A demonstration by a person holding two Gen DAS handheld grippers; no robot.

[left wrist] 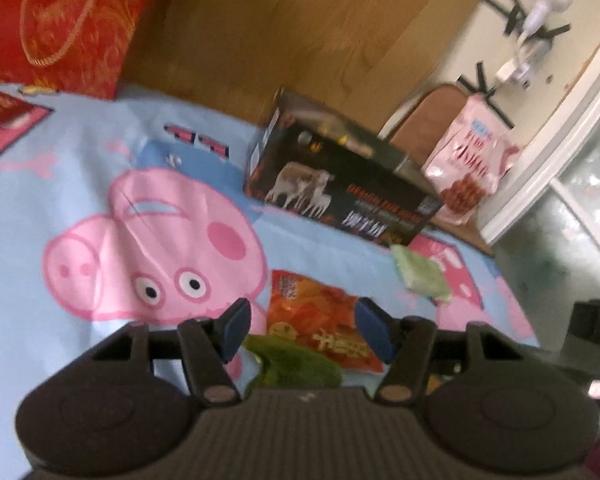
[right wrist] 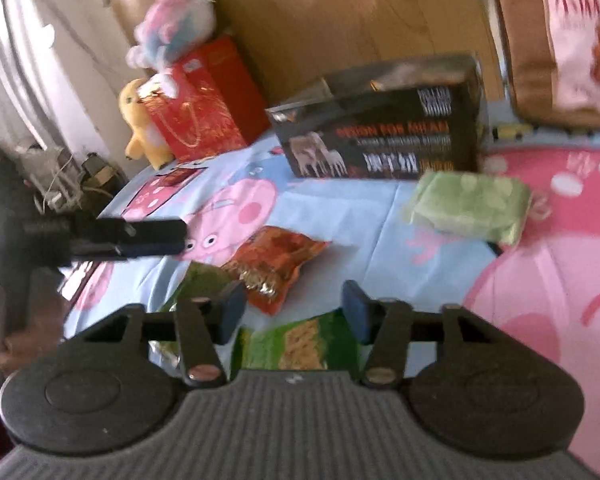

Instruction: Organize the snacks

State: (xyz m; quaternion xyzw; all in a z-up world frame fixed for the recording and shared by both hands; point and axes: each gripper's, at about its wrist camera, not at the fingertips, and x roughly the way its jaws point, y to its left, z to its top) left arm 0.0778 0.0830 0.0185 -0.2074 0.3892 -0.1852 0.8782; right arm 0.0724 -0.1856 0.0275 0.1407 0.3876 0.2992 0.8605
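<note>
An orange snack packet [left wrist: 320, 320] lies on the cartoon-pig bedsheet [left wrist: 100, 160], with a dark green packet [left wrist: 296, 364] just nearer. My left gripper [left wrist: 306, 330] is open above them, holding nothing. In the right wrist view the orange packet [right wrist: 276, 260] lies ahead, a green packet [right wrist: 300, 346] lies under my open right gripper [right wrist: 294, 312], and another green packet [right wrist: 204, 280] sits to its left. A pale green packet [right wrist: 468, 206] lies further right and also shows in the left wrist view [left wrist: 422, 274]. The left gripper [right wrist: 156, 236] enters from the left.
A black box with animal pictures [left wrist: 340, 184] stands on the sheet near the wooden headboard [left wrist: 300, 20]. A pink snack bag [left wrist: 468, 160] leans on a brown chair. A red gift bag [right wrist: 204, 100] and plush toys [right wrist: 144, 124] sit at the bed's far corner.
</note>
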